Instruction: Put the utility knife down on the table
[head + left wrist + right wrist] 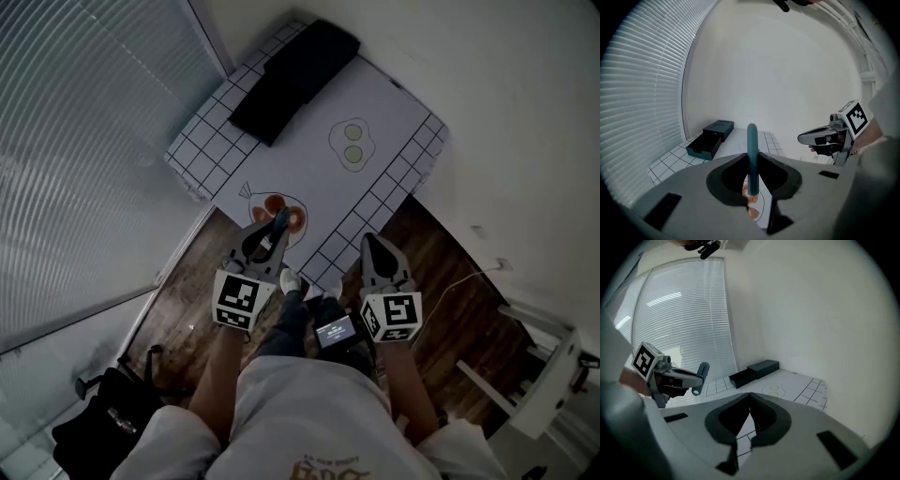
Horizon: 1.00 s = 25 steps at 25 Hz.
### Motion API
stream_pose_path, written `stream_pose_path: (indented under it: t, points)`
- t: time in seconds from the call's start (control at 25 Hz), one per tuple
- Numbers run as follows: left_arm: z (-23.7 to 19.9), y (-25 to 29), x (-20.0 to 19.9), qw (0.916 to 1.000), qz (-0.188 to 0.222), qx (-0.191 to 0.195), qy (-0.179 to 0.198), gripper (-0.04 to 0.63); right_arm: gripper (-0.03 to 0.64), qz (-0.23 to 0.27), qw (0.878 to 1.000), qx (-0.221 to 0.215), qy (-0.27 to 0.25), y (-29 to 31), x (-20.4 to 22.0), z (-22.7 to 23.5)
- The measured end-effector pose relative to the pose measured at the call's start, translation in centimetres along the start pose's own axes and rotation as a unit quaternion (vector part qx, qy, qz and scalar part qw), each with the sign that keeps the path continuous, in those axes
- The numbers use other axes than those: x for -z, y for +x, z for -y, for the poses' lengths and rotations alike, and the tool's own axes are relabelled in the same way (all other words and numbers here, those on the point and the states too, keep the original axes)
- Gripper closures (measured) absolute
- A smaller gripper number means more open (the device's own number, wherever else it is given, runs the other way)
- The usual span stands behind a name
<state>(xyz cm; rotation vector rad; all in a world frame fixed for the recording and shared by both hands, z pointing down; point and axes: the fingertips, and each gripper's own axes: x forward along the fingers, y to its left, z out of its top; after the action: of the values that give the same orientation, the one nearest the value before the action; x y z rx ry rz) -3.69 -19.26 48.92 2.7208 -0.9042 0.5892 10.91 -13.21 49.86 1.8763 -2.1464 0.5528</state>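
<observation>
My left gripper is shut on a teal utility knife, which stands upright between its jaws and shows in the head view as a dark handle. It hangs over the near edge of the white gridded table, above an orange drawing. In the right gripper view the knife sticks out of the left gripper. My right gripper is shut with nothing in it, just off the table's near edge, and its tips meet.
A black open box lies at the table's far end, seen too as the box and the box. A green drawing marks the table's middle. Window blinds run along the left. White furniture stands at right on the wooden floor.
</observation>
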Motion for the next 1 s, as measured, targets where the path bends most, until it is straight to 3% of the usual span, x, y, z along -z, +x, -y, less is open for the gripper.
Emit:
stream_pose_path:
  t: [1.0]
  points:
    - [2.3,6.2,8.5,0.9937,-0.095,0.058,0.001,0.520,0.609,-0.050,0.998,0.015,0.022,2.3,6.7,2.4]
